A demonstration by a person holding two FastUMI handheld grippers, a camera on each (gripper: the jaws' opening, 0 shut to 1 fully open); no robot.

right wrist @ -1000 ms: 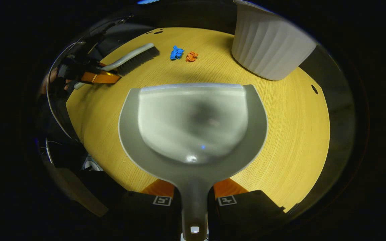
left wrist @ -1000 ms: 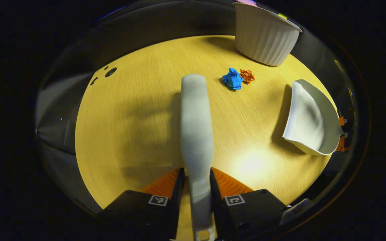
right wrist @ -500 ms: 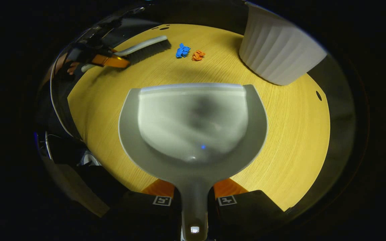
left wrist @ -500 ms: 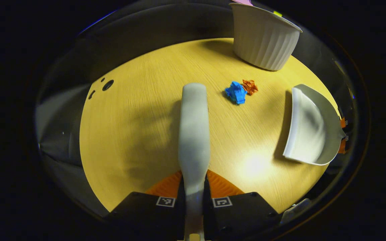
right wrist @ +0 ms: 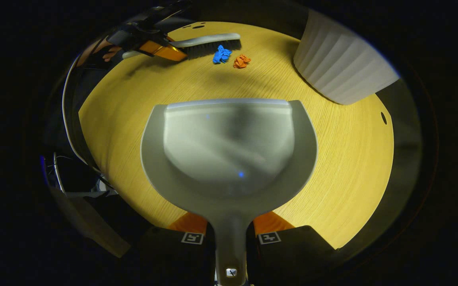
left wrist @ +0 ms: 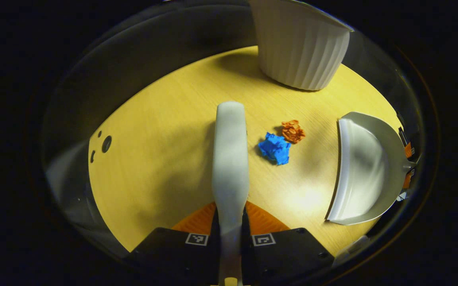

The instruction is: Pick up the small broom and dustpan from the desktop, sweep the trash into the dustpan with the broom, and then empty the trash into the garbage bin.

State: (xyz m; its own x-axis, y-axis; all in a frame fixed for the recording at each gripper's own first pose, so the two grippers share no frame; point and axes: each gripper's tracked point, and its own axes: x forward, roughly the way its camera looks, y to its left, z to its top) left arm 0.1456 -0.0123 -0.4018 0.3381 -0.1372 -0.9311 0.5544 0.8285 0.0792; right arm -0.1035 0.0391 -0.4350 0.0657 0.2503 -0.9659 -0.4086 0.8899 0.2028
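My left gripper (left wrist: pixel 229 222) is shut on the handle of the small grey broom (left wrist: pixel 230 159), which reaches forward over the wooden desktop (left wrist: pixel 157 159). A blue crumpled scrap (left wrist: pixel 275 148) lies just right of the broom's head, with an orange scrap (left wrist: pixel 292 131) beside it. My right gripper (right wrist: pixel 230 234) is shut on the handle of the grey dustpan (right wrist: pixel 229 151), whose mouth faces the scraps. In the right gripper view the broom (right wrist: pixel 209 41) with its dark bristles sits close behind the blue scrap (right wrist: pixel 221 55) and orange scrap (right wrist: pixel 241 61). The dustpan (left wrist: pixel 362 167) shows at the right of the left gripper view.
A white ribbed garbage bin (left wrist: pixel 298 43) stands on the far side of the desktop, also seen as the bin (right wrist: pixel 342 69) at upper right. Small holes (left wrist: pixel 105 143) mark the desktop's left part. A hand (right wrist: pixel 107 49) holds the left gripper (right wrist: pixel 161 47).
The broom has moved forward toward the scraps, its head now beside the blue one. The dustpan has stayed in my right gripper and turned slightly toward the scraps.
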